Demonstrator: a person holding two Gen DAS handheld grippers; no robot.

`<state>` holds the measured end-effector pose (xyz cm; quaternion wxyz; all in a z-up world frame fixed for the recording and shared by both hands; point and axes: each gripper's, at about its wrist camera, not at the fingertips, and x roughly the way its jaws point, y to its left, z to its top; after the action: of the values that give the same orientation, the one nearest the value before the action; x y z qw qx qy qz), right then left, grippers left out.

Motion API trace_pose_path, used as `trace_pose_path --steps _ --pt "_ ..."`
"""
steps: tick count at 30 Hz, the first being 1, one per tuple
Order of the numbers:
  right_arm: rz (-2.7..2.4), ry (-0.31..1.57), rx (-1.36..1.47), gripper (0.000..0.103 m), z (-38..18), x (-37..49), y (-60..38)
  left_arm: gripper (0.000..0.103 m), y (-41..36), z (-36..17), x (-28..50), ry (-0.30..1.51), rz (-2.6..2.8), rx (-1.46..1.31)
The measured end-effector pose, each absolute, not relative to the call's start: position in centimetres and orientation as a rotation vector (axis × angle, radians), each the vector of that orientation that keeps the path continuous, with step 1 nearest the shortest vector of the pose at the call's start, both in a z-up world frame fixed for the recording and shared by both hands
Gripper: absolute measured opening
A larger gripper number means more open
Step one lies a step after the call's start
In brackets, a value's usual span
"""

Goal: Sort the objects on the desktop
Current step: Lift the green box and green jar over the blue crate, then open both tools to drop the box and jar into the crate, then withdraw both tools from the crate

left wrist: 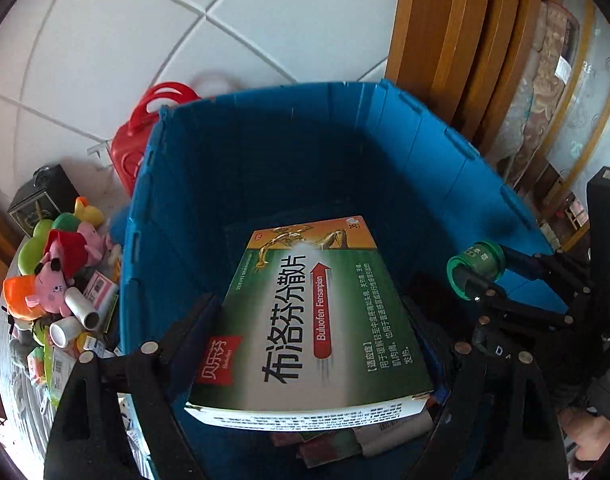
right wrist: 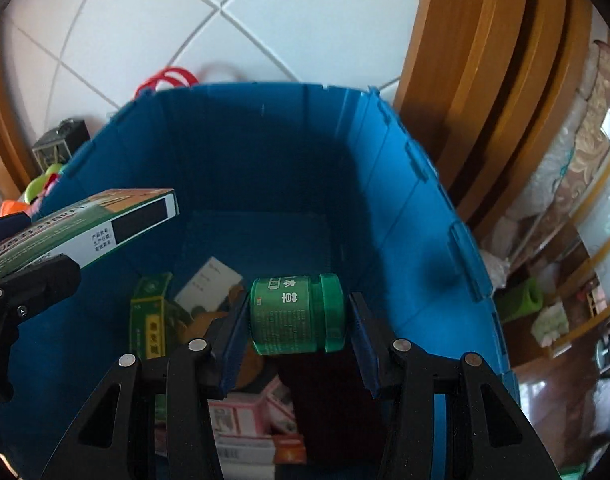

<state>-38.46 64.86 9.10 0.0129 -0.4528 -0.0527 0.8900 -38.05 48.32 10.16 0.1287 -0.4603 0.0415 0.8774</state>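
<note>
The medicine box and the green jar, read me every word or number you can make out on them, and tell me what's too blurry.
Medicine box, held in the left gripper:
"布洛芬分散片"
"Buluofen Fensanpian"
"贝乐芬" on its red square
"适应症", smaller lines beside it too fine to read

Green jar, held in the right gripper: print too blurred.

Boxes in the blue bin: unreadable.

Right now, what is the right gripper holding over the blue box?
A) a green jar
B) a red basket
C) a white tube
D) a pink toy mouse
A: in the right wrist view, the right gripper is shut on the green jar, which lies sideways between its fingers above the blue box, while the left gripper holds a medicine box.
</note>
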Motion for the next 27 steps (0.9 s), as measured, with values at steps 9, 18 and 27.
trace_pose_path --steps 9,18,27 --pt "2.721 -0.314 -1.548 0.047 6.7 -38.1 66.3 0.088 50.2 7.1 -38.4 0.147 2.456 -1.472" --pt "2.688 -0.368 -1.579 0.049 5.8 -38.1 67.0 0.088 50.4 7.7 -37.8 0.152 2.459 -1.434" --pt "2.768 -0.386 -1.425 0.096 8.2 -35.7 66.5 0.088 48.3 10.7 -35.3 0.098 2.515 -1.312"
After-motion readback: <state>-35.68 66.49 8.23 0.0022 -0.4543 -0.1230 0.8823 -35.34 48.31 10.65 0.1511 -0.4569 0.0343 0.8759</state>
